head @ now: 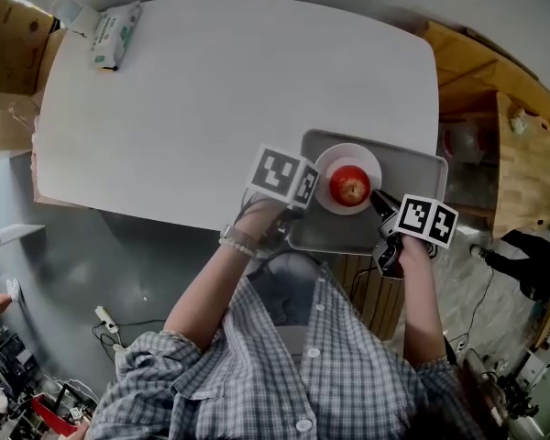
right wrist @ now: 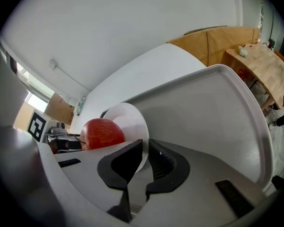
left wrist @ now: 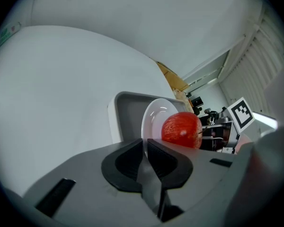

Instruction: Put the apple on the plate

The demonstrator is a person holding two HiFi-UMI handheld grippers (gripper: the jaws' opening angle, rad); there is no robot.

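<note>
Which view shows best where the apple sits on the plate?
Head view: looking straight down, the apple sits roughly centred on the plate. Both gripper views show it only side-on from the rim, with its lower part hidden.

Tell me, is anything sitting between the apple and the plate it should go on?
Nothing visible does. The apple already rests on the plate, which lies in the grey tray. The left tongs and the right tongs each pinch the plate's rim, on opposite sides of the apple.
</note>
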